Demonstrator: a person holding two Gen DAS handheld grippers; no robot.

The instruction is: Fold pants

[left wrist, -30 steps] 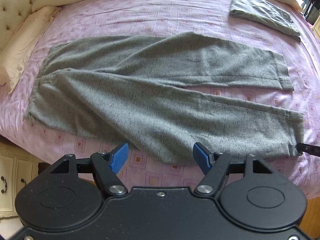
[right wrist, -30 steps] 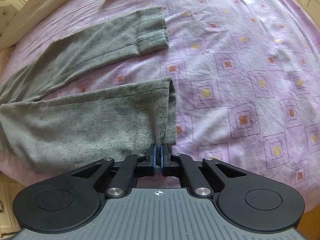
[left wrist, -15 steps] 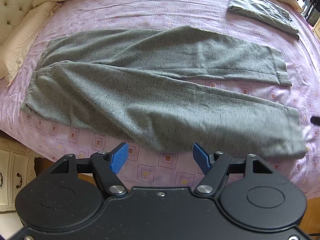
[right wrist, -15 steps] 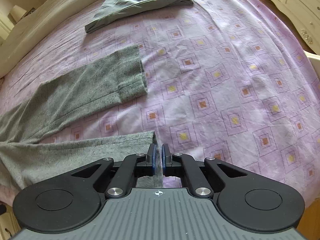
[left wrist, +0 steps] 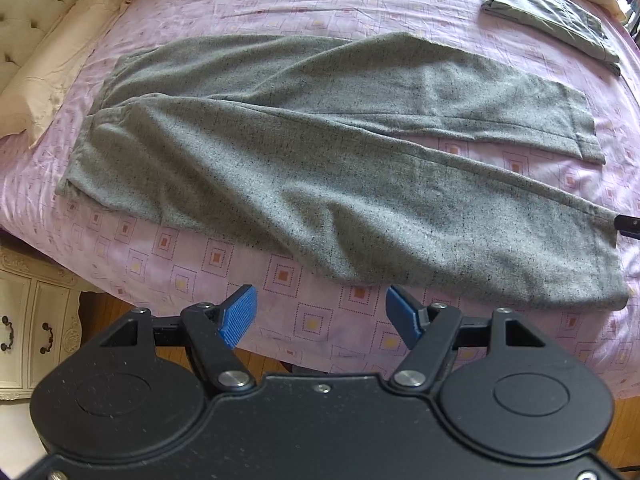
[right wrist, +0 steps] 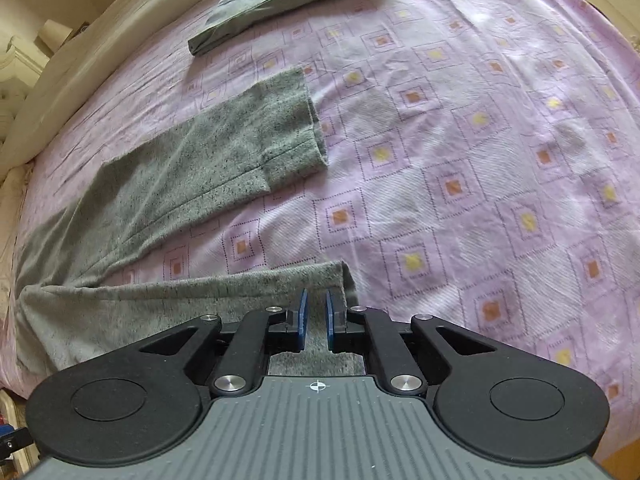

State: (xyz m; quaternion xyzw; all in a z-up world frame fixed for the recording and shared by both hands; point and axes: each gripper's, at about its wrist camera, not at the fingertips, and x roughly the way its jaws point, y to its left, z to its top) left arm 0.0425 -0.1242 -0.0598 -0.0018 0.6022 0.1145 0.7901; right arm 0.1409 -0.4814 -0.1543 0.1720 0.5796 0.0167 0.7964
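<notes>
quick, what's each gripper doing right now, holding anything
Left gripper: open, holding nothing, above the bed edge near the grey pants.
Right gripper: jaws opening over the near leg's hem; cloth lies between them, not pinched.

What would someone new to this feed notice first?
Probably the grey pants spread flat across the pink patterned bedspread, the two legs splayed apart toward the hems. Next, the right claw at the near leg's hem, its jaws opening with a narrow gap, and the left claw wide open and empty over the bed's near edge. A folded green garment lies at the far corner.
</notes>
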